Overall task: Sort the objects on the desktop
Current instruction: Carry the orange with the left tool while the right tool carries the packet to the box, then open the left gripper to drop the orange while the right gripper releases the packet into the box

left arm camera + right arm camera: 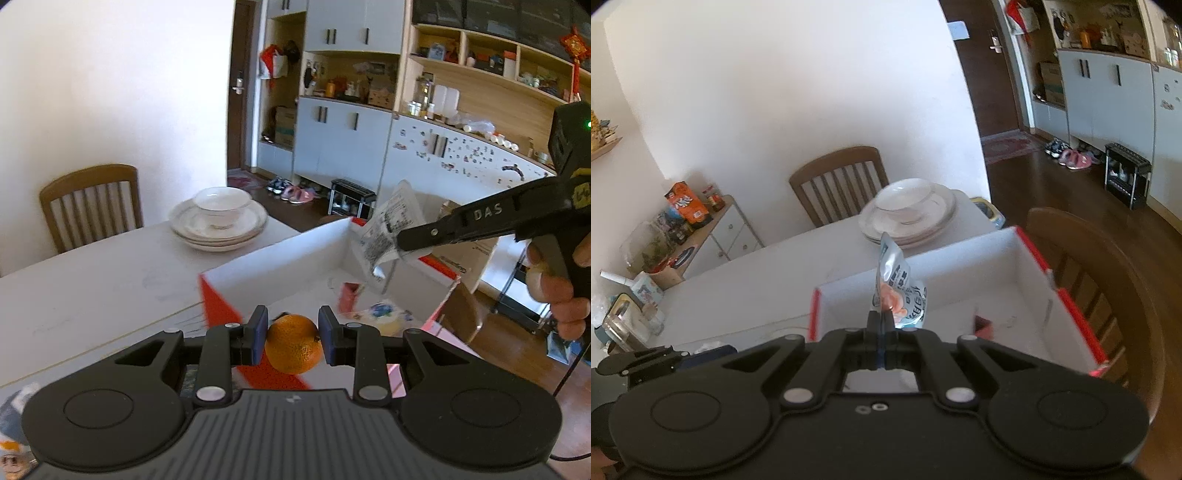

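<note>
Two claws hang over the white bench (92,280) by an open white box (295,254) with red edges. Left claw (293,334) clamps an orange (293,343) above the box's near corner. Right claw (881,325), pads pressed together, pinches a printed snack packet (895,280) above the box's interior.

The right gripper (882,325) pinches a snack packet (899,284) above a white box (982,258). Stacked plates (908,216) sit on the table (757,280) behind.
</note>
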A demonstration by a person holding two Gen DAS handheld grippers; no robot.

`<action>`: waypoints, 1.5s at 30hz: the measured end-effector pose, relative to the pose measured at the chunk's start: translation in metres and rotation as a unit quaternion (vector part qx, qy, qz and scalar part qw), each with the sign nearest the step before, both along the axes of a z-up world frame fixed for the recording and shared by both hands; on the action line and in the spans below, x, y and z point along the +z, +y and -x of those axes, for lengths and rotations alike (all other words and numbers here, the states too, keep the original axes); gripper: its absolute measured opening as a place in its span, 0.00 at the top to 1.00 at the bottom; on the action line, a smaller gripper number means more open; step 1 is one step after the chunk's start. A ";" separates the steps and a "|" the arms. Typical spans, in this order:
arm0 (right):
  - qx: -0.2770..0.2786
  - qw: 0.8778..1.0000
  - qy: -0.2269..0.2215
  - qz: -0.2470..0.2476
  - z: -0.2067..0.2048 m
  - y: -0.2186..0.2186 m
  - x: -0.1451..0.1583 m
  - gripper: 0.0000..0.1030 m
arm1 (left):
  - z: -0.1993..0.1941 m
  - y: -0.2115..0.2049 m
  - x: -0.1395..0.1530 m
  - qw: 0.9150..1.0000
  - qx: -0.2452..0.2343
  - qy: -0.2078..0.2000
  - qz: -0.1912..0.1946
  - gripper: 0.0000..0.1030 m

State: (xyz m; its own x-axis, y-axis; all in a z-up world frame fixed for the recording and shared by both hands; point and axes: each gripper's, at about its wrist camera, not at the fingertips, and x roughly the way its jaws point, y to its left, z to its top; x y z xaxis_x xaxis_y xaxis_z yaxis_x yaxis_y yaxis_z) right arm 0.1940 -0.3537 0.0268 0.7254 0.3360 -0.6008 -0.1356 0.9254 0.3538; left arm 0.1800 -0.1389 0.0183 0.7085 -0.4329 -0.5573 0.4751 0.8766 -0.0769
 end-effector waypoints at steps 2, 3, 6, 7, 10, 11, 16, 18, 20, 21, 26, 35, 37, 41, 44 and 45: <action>-0.004 1.000 0.005 -0.002 -0.001 -0.011 -0.005 1.00 | -0.003 -0.013 -0.001 1.000 -0.009 0.001 -0.002 0.72; -0.005 1.000 0.007 -0.002 -0.001 -0.016 -0.007 1.00 | -0.005 -0.021 -0.001 1.000 -0.014 0.000 -0.005 0.72; -0.008 1.000 0.017 -0.007 -0.005 -0.027 -0.014 1.00 | -0.014 -0.041 -0.005 1.000 -0.025 0.001 -0.018 0.72; -0.007 1.000 0.021 -0.010 -0.008 -0.031 -0.017 1.00 | -0.020 -0.048 -0.007 0.999 -0.028 0.009 -0.019 0.72; -0.005 0.999 0.029 -0.020 -0.015 -0.038 -0.024 1.00 | -0.032 -0.062 -0.015 0.999 -0.030 0.025 -0.029 0.72; -0.002 0.999 0.030 -0.021 -0.017 -0.040 -0.026 1.00 | -0.036 -0.066 -0.019 0.998 -0.030 0.029 -0.036 0.72; 0.017 0.999 0.039 -0.018 -0.033 -0.032 -0.038 1.00 | -0.054 -0.081 -0.038 0.996 -0.016 0.058 -0.065 0.72; 0.026 0.999 0.045 -0.015 -0.041 -0.027 -0.044 1.00 | -0.059 -0.082 -0.046 0.995 -0.014 0.071 -0.073 0.72; 0.035 0.998 0.052 -0.009 -0.049 -0.021 -0.051 1.00 | -0.063 -0.085 -0.053 0.993 -0.014 0.086 -0.081 0.72; 0.038 0.998 0.054 -0.004 -0.053 -0.017 -0.055 1.00 | -0.065 -0.087 -0.056 0.992 -0.015 0.093 -0.086 0.72; 0.054 0.996 0.069 0.000 -0.071 -0.008 -0.069 1.00 | -0.072 -0.092 -0.071 0.987 -0.013 0.120 -0.105 0.72; 0.050 0.992 0.114 -0.009 -0.092 -0.013 -0.092 1.00 | -0.083 -0.095 -0.088 0.980 -0.011 0.158 -0.120 0.72; 0.051 0.992 0.114 -0.010 -0.091 -0.017 -0.093 1.00 | -0.086 -0.097 -0.090 0.978 -0.015 0.166 -0.124 0.72; 0.053 0.991 0.120 -0.001 -0.090 -0.022 -0.093 0.98 | -0.090 -0.100 -0.093 0.976 -0.012 0.179 -0.124 0.72; 0.047 0.990 0.133 -0.007 -0.090 -0.027 -0.097 0.95 | -0.094 -0.101 -0.096 0.974 -0.013 0.188 -0.124 0.72; 0.043 0.990 0.134 -0.009 -0.090 -0.029 -0.097 0.94 | -0.094 -0.101 -0.096 0.974 -0.012 0.189 -0.125 0.72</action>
State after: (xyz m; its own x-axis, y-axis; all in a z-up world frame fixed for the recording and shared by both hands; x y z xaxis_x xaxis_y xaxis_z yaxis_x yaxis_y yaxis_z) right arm 0.2835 -0.3830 -0.0707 0.5085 0.4026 -0.7611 -0.1127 0.9075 0.4047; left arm 0.2744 -0.2402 -0.0778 0.4239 -0.2645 -0.8662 0.4741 0.8797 -0.0366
